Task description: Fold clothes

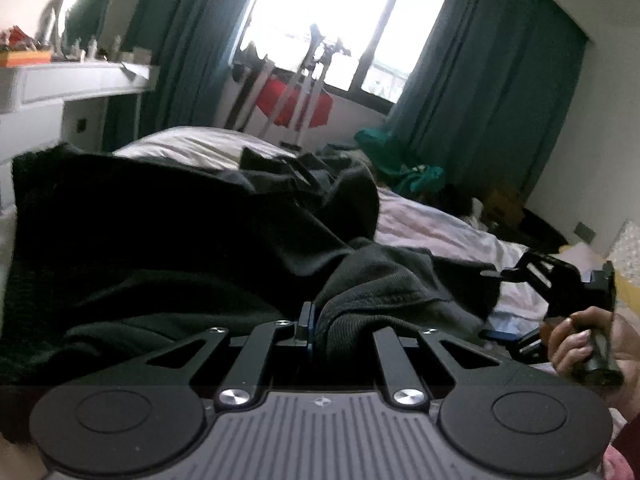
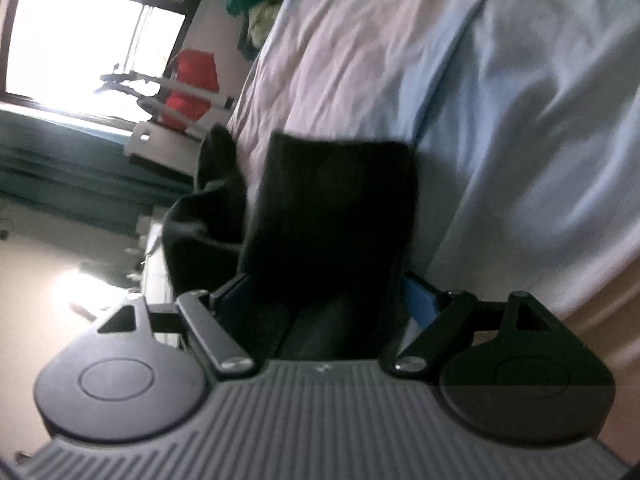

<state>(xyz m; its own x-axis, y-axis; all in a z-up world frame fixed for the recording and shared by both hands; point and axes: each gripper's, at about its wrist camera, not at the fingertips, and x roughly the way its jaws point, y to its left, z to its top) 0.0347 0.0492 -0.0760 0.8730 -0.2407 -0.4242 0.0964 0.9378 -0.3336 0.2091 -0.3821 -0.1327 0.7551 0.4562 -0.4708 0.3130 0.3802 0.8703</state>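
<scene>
Left gripper (image 1: 310,328): its two fingers are pressed together on a fold of the dark garment (image 1: 180,248), pinching the grey-black cloth right at the tips.
Right gripper (image 2: 320,296): its fingers stand wide apart with the dark cloth between them; I cannot tell if they press on it. This view is tipped on its side and blurry.
Right gripper seen from the left camera (image 1: 560,292): it is at the far right, just past the garment's edge, and a hand (image 1: 588,348) holds its handle.
Dark garment: it lies bunched up on the bed (image 1: 440,228), filling the left and middle of the left view.
Bed: it has a pale, wrinkled sheet.
Behind the bed: a bright window (image 1: 340,20), green curtains (image 1: 480,80), a red cloth (image 1: 296,104) on a rack, a green pile (image 1: 396,160).
Far left: a white dresser (image 1: 60,92).
</scene>
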